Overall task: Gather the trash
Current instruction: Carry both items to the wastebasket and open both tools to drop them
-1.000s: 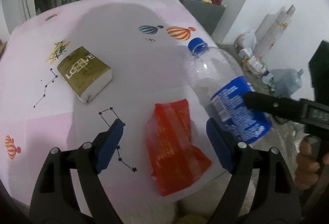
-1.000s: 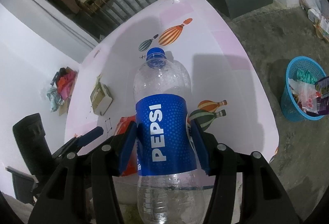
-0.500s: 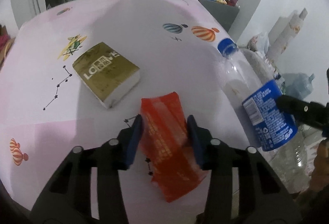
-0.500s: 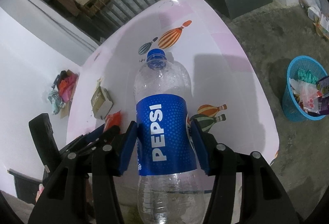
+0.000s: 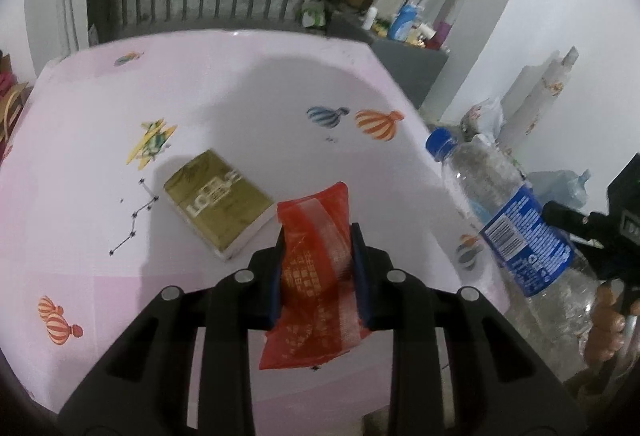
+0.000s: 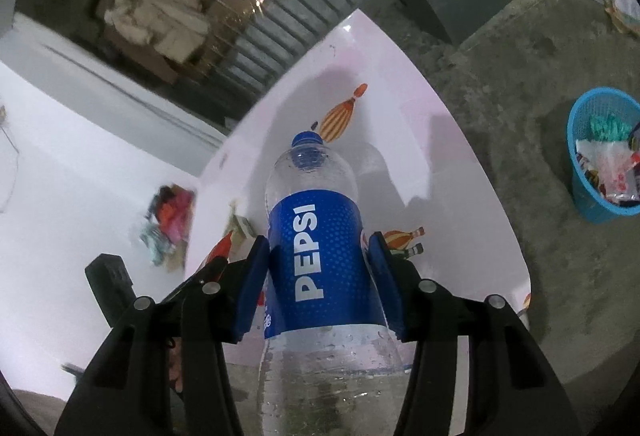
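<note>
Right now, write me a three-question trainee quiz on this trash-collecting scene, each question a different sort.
1. True or false: the left gripper is shut on the red wrapper.
2. Multiple choice: the right gripper holds the Pepsi bottle at A) its cap, B) its blue label, C) its clear base.
3. Fill in: in the right wrist view, the blue basket stands on the ____, not on the table.

Key: 1 true. 2 B. 3 floor.
</note>
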Demonstrator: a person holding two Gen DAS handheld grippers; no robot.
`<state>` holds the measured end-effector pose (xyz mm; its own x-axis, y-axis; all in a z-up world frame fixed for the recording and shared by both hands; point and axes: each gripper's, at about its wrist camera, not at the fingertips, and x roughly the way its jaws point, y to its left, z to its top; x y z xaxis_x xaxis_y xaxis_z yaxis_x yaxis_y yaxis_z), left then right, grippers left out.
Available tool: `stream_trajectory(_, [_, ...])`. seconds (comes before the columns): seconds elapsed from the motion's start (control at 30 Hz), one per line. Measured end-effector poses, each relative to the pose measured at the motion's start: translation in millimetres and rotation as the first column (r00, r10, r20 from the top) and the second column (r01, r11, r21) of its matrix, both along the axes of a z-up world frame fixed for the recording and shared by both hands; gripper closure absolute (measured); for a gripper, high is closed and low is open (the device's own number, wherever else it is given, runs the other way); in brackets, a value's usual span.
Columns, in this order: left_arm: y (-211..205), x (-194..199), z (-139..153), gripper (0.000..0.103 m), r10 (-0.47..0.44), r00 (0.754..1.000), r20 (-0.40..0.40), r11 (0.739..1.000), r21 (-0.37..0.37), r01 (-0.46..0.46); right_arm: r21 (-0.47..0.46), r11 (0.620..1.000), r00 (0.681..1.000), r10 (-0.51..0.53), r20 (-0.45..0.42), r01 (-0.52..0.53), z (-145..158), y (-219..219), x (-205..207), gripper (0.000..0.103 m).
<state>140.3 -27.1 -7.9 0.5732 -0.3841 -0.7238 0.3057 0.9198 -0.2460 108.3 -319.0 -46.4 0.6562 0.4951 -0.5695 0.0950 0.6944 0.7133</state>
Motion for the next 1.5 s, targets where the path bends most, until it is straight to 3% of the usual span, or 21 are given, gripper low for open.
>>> stream_trajectory(0.33, [-40.5, -5.9, 33.7, 0.078, -0.118, 0.991, 0.055, 0.992, -0.034, 0.120, 0.064, 0.993, 0.993, -0.102, 0.058, 0.098, 3.9, -38.8, -34.6, 0.053])
stream_trajectory(0.53, [-93.9, -2.8, 55.2, 0.078, -0.261, 0.963, 0.058, 0.959, -0.094, 0.266, 0.059, 0.966, 0.964, -0.256, 0.075, 0.252, 6.2, -91.3, -71.9, 0.053])
stream_trajectory(0.67, [-164.8, 11.9, 59.6, 0.078, -0.409, 0.912, 0.006, 0.905, -0.126, 0.407, 0.050, 0.918, 0.916, -0.396, 0.057, 0.394, -0.4, -134.3, -103.5, 0.053])
stream_trajectory(0.83, [-279.9, 26.9, 42.7, 0.077, -0.574, 0.813, -0.096, 0.817, -0.128, 0.562, 0.015, 0.845, 0.845, -0.534, -0.026, 0.534, -22.4, -182.2, -130.0, 0.053])
stream_trajectory(0.93, [-341.5, 39.2, 24.2, 0.076, -0.623, 0.765, -0.165, 0.782, -0.140, 0.607, 0.021, 0.807, 0.805, -0.587, -0.082, 0.591, -41.4, -212.9, -128.9, 0.053])
stream_trajectory(1.03, [-403.2, 51.3, 6.3, 0.074, -0.655, 0.732, -0.188, 0.755, -0.114, 0.646, 0.015, 0.780, 0.776, -0.620, -0.114, 0.626, -55.7, -242.6, -118.1, 0.052])
stream_trajectory(1.07, [-419.5, 53.5, 0.9, 0.066, -0.656, 0.731, -0.188, 0.753, -0.097, 0.651, 0.014, 0.777, 0.772, -0.623, -0.125, 0.629, -62.5, -257.1, -108.1, 0.052])
stream_trajectory(1.1, [-433.6, 58.1, -5.2, 0.053, -0.655, 0.731, -0.191, 0.753, -0.086, 0.652, 0.012, 0.778, 0.772, -0.621, -0.134, 0.628, -67.4, -266.6, -98.9, 0.052])
stream_trajectory(1.17, [-458.5, 70.5, -19.1, 0.032, -0.636, 0.748, -0.192, 0.769, -0.069, 0.636, 0.018, 0.771, 0.764, -0.626, -0.155, 0.636, -83.1, -289.9, -81.2, 0.049])
stream_trajectory(1.2, [-468.0, 74.1, -24.7, 0.031, -0.619, 0.763, -0.186, 0.782, -0.052, 0.621, 0.021, 0.769, 0.761, -0.628, -0.163, 0.639, -93.5, -303.4, -71.9, 0.043])
stream_trajectory(1.27, [-477.0, 85.3, -37.1, 0.030, -0.582, 0.791, -0.190, 0.809, -0.032, 0.587, -0.007, 0.749, 0.735, -0.651, -0.190, 0.662, -113.0, -322.5, -57.6, 0.043])
stream_trajectory(1.37, [-464.2, 97.0, -50.9, 0.026, -0.542, 0.808, -0.231, 0.837, -0.067, 0.543, -0.013, 0.716, 0.693, -0.679, -0.243, 0.698, -138.5, -337.4, -51.8, 0.043])
stream_trajectory(1.5, [-426.2, 98.1, -58.8, 0.025, -0.513, 0.824, -0.241, 0.855, -0.053, 0.517, 0.016, 0.725, 0.705, -0.664, -0.249, 0.688, -152.5, -319.5, -63.8, 0.043])
